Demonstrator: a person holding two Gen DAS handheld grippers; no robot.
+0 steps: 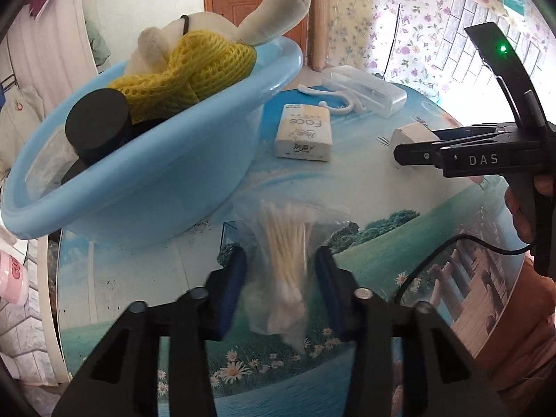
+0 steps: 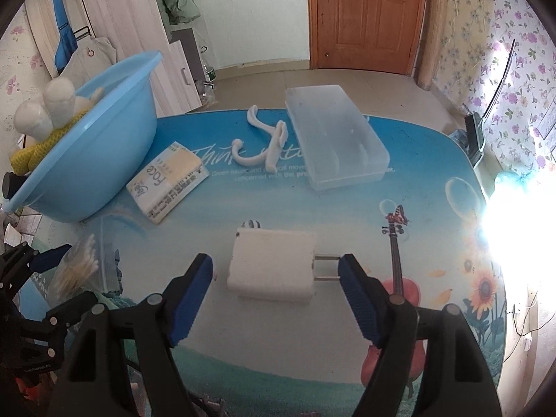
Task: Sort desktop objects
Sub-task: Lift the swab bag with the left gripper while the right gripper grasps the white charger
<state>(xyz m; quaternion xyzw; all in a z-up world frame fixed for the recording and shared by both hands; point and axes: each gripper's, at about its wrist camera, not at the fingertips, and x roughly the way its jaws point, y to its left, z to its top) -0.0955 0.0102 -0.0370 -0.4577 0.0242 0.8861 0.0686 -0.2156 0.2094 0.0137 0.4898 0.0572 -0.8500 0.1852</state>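
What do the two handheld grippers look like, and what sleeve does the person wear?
Both the left gripper and the right gripper have black angular frames, silver rivets and ribbed blue finger pads. The right gripper bears "DAS", a green light and a black cable. An orange-brown sleeve shows.

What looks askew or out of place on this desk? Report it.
The blue basin sits tilted, its rim slanting steeply, with the plush toy sticking out over the rim. The white hook lies loose on the table. Nothing is spilled or visibly damaged.
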